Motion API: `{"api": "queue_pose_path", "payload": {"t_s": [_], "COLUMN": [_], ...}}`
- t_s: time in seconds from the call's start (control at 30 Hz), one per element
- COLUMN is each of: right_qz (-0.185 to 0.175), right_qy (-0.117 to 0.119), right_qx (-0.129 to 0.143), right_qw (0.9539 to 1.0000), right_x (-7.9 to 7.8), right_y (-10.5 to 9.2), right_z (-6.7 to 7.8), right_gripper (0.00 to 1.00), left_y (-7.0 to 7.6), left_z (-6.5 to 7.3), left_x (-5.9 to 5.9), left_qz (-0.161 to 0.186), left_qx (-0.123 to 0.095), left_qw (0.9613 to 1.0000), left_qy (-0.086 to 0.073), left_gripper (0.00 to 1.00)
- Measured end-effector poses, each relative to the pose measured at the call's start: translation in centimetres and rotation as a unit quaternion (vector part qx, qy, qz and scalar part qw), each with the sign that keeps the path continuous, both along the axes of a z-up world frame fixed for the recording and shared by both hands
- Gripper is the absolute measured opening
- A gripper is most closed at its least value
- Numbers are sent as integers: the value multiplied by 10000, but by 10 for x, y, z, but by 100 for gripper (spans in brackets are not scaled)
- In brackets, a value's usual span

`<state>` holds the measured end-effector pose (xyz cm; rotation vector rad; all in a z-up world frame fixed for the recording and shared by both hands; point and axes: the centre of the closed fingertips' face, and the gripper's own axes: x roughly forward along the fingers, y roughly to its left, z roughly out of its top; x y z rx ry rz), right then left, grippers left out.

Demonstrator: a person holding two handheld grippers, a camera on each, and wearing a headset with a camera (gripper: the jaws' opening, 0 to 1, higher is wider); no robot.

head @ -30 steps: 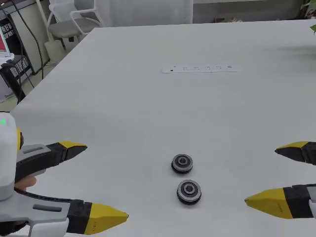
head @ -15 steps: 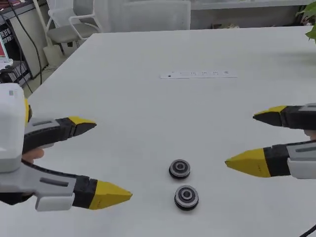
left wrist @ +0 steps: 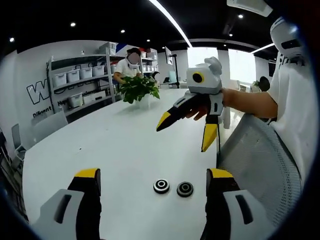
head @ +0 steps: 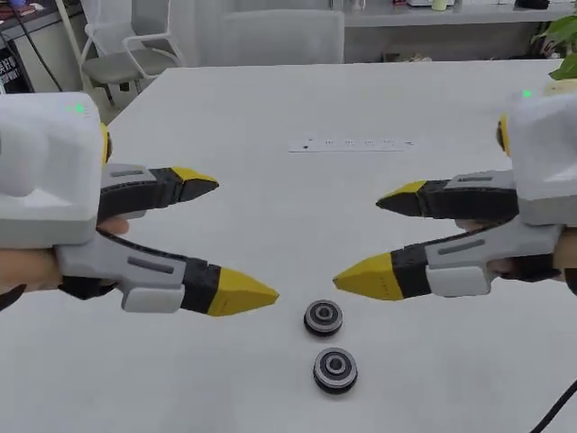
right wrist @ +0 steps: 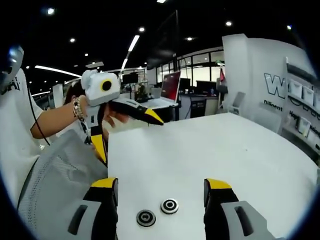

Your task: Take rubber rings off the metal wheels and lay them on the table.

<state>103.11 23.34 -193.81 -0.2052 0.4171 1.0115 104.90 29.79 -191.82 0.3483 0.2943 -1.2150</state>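
A white strip (head: 352, 144) lay well beyond the gap between your left tongs (head: 245, 239) and right tongs (head: 357, 242); chairs (head: 126, 45) stood past the left, a plant (head: 566, 41) past the right.

1. Our left gripper (head: 245, 239) and right gripper (head: 357, 241) are built alike, with light grey jaw arms, a black middle section and pointed yellow tips.
2. In each gripper's own view, the jaws show slotted grey shanks, then black, capped in yellow.
3. A thin black cable (head: 552, 408) shows near the right gripper.
4. We wear a white short-sleeved shirt (left wrist: 295, 115).
5. Our headset (left wrist: 288, 35) is white with a dark slot.
6. A beaded bracelet (right wrist: 77, 107) circles our left wrist.
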Motion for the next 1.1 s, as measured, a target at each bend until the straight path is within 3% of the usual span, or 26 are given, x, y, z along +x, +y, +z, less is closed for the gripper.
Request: {"api": "queue_pose_path", "payload": {"t_s": [0.17,0.3,0.47,0.57,0.67,0.77,0.83,0.9,0.97,1.03,1.1], "right_qz": [274,367,367,312,136,105,124,165,248,280,311], "right_qy": [258,303,434,446,569,609,694,691,611,712,799], "right_qx": [299,249,269,244,288,218,211,168,-16,-78,-94], "right_qw": [9988,9986,9980,9982,9979,9979,9973,9973,9978,9970,9963], "right_x": [-13,-17,-17,-14,-9,-8,-10,-13,-16,-17,-19], "right_y": [6,4,2,0,-4,-6,-6,-4,-3,-5,-5], "right_z": [-22,-35,-50,-56,-63,-73,-78,-80,-86,-94,-99], "right_gripper": [68,64,58,54,55,53,53,50,48,46,42], "left_y": [-13,-28,-49,-57,-60,-63,-61,-57,-53,-50,-53], "left_z": [-6,-18,-28,-43,-54,-59,-65,-72,-80,-89,-96], "left_x": [2,2,-1,-6,-11,-14,-15,-15,-13,-9,-13], "left_qz": [-107,-270,-445,-586,-611,-493,-496,-560,-469,-291,-344], "left_qx": [-8,74,-35,114,128,-169,-113,82,186,311,389], "left_qw": [9999,9996,9990,9982,9980,9986,9986,9984,9987,9990,9986], "left_qy": [44,31,-60,-86,-66,117,130,56,98,163,136], "left_gripper": [82,77,73,68,65,61,58,57,56,53,49]}}
